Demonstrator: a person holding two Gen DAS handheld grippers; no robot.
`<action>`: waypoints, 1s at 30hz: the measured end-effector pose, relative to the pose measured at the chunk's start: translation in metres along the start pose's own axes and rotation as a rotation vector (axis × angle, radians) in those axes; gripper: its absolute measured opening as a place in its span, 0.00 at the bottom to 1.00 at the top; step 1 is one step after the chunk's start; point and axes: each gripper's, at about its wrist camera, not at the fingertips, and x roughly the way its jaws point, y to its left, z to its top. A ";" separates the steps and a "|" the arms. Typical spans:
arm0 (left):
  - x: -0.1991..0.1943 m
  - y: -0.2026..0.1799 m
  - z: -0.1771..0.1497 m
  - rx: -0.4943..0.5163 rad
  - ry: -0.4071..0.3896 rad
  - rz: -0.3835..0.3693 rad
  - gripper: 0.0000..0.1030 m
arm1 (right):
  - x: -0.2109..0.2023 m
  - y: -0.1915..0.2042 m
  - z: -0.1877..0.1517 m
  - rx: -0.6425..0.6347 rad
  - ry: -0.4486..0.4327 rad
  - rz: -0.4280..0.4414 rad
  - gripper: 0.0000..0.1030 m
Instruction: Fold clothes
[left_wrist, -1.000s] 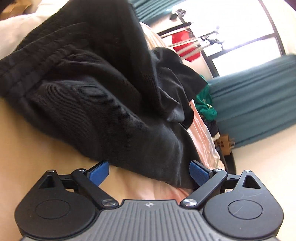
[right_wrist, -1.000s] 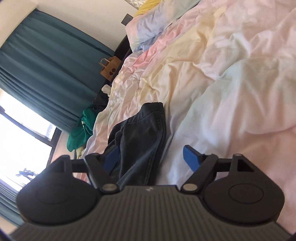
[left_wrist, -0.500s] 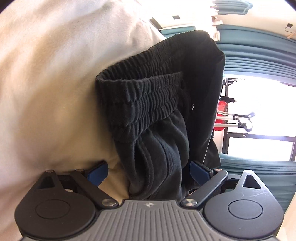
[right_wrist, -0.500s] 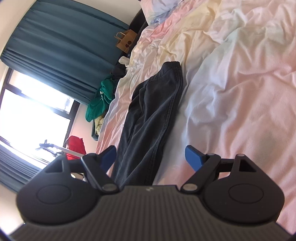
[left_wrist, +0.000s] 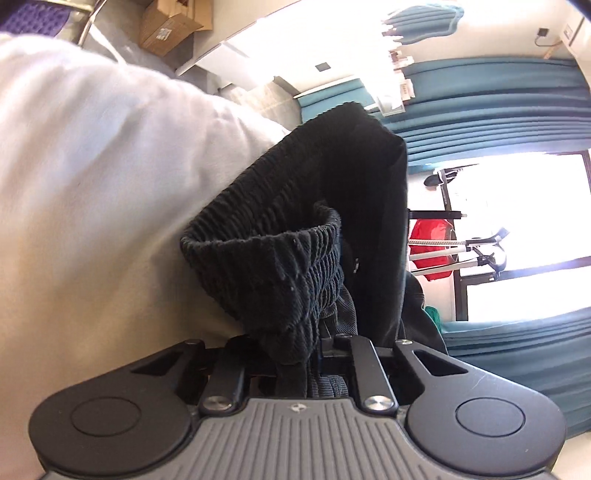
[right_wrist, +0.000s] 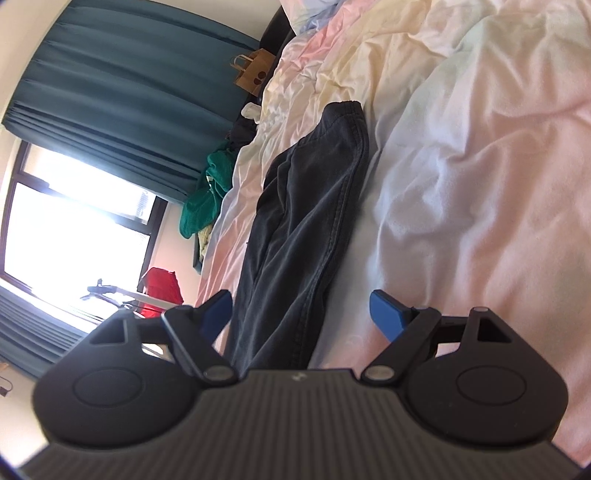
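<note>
Black trousers (left_wrist: 288, 266) lie on a pale pastel duvet (right_wrist: 480, 184). In the left wrist view their ribbed elastic waistband stands bunched up right in front of the camera. My left gripper (left_wrist: 314, 354) is closing its jaws on this waistband; the cloth is pinched between them and hides the pads. In the right wrist view a long trouser leg (right_wrist: 306, 206) stretches away over the bed. My right gripper (right_wrist: 301, 312) hovers open over the near part of that leg, blue pads wide apart on either side of it, not pressing it.
Teal curtains (right_wrist: 122, 92) and a bright window (right_wrist: 66, 229) stand beyond the bed. A brown paper bag (right_wrist: 253, 74), a green cloth pile (right_wrist: 207, 192) and a red item (right_wrist: 162, 291) sit by the bed's far side. A cardboard box (left_wrist: 170, 22) shows at the top.
My left gripper rolled, came up to the waistband and went from wide open to closed on it. The right gripper swung slightly, bringing more of the trouser leg into view, still open.
</note>
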 end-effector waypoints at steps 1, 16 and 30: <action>-0.002 -0.009 0.002 0.025 -0.001 -0.007 0.14 | 0.006 0.000 0.006 -0.024 -0.006 0.000 0.82; -0.010 -0.055 0.100 0.092 0.039 -0.051 0.11 | 0.128 -0.009 0.084 -0.211 -0.064 -0.119 0.42; -0.047 -0.019 0.115 0.075 0.051 -0.071 0.10 | -0.008 0.012 0.106 -0.249 -0.216 -0.085 0.07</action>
